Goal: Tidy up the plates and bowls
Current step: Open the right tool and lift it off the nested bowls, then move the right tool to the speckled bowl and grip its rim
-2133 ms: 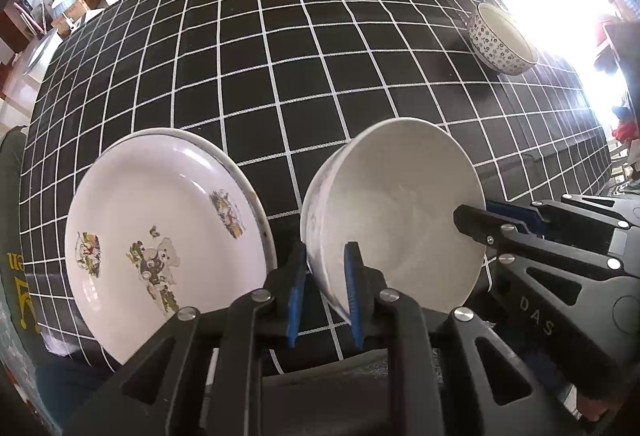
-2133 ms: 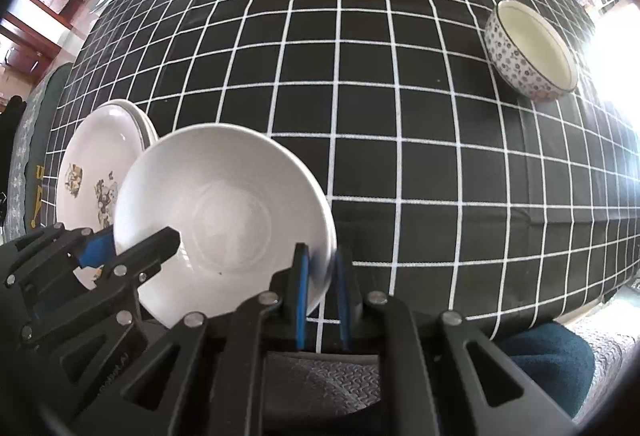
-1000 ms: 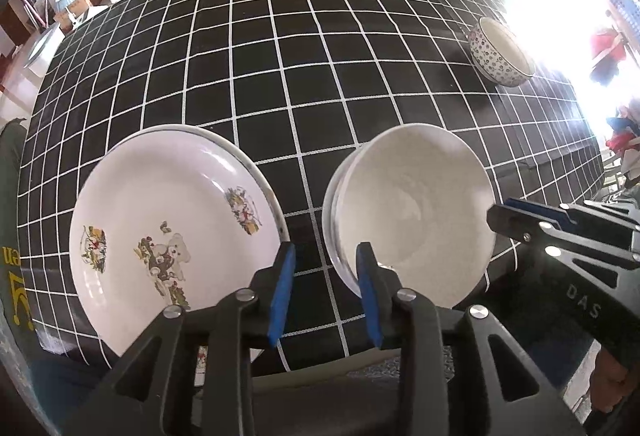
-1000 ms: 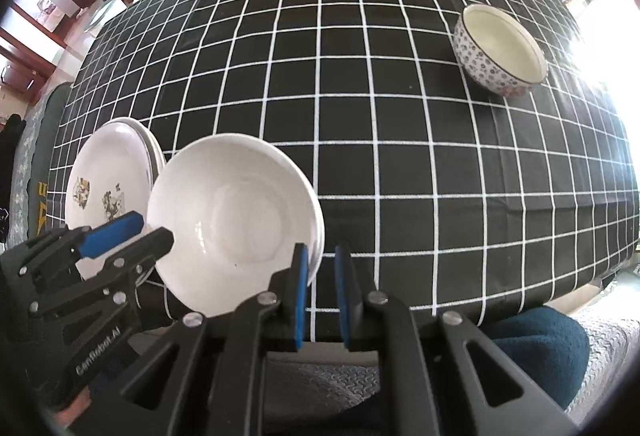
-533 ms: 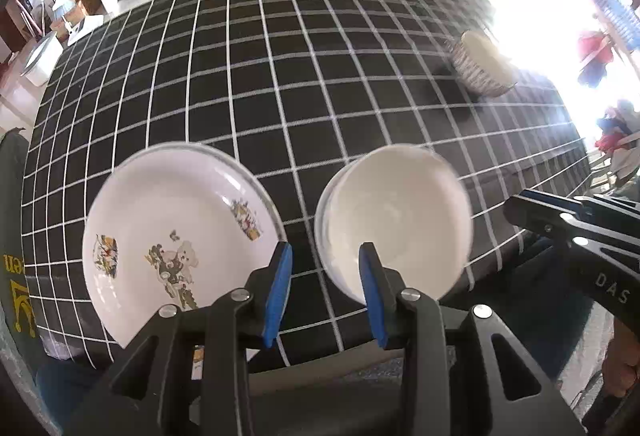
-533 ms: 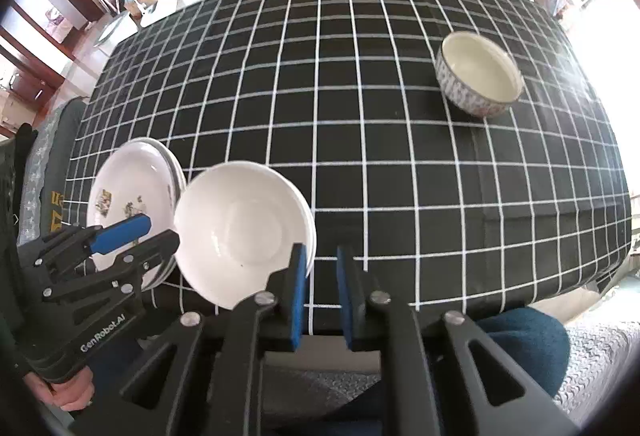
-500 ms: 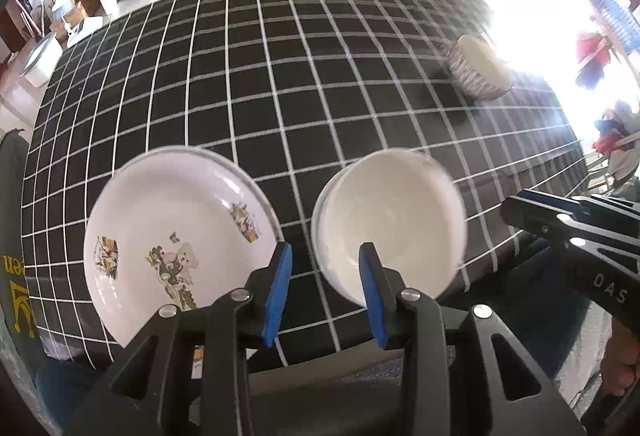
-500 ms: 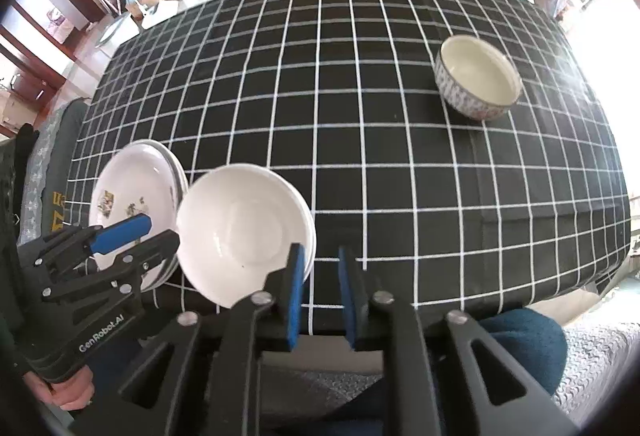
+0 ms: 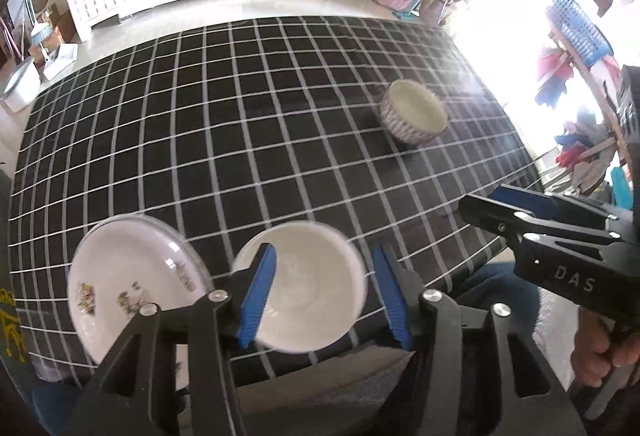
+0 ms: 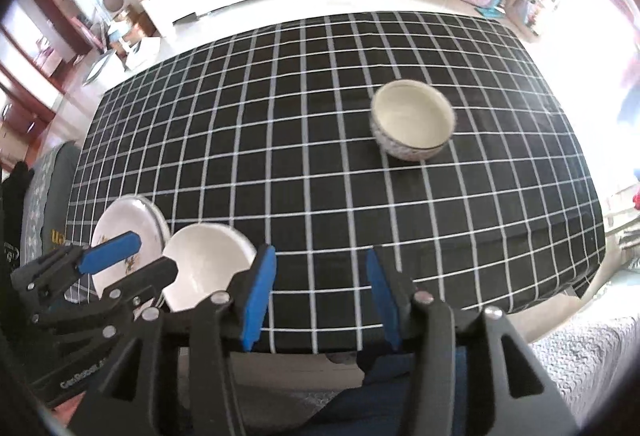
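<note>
On the black checked tablecloth (image 9: 240, 139), the white bowl (image 9: 308, 284) sits below the left gripper (image 9: 324, 288), whose empty jaws are opening. At its nine o'clock lie printed plates (image 9: 128, 284). The right gripper (image 10: 318, 294) is likewise opening, empty, bowl at nine o'clock. A patterned bowl (image 10: 412, 123) stands at one o'clock.

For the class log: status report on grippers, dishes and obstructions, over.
Left gripper and right gripper opening, holding nothing. White bowl set beside stacked plates; patterned bowl apart, across the table. Nothing in the way.

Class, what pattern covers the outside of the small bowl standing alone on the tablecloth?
The small bowl has dense dark speckling on white outside, cream inside; clearest in the right wrist view.
</note>
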### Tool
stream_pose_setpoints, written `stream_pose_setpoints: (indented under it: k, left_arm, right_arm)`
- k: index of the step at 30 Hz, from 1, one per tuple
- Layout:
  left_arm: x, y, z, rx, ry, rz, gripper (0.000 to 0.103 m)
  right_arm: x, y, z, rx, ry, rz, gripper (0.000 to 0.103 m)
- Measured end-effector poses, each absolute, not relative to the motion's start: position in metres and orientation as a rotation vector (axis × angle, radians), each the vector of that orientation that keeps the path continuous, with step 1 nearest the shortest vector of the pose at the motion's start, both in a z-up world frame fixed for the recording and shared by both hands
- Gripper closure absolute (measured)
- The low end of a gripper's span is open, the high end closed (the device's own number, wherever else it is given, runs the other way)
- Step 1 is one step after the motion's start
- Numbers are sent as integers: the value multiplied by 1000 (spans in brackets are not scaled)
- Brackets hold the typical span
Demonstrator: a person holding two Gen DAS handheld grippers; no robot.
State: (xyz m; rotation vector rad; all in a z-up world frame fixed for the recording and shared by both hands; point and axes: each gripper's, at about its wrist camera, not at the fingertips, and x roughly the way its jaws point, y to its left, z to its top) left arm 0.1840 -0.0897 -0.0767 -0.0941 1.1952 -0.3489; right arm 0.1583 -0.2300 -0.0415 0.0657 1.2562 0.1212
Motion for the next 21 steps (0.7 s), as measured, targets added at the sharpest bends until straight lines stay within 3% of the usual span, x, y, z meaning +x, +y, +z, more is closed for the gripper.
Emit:
stream_pose_setpoints:
  k: [21]
  left_arm:
    - [272, -180, -83, -74, 1234, -371, 48]
  right_arm:
    - [226, -315, -49, 134, 1267, 50, 50]
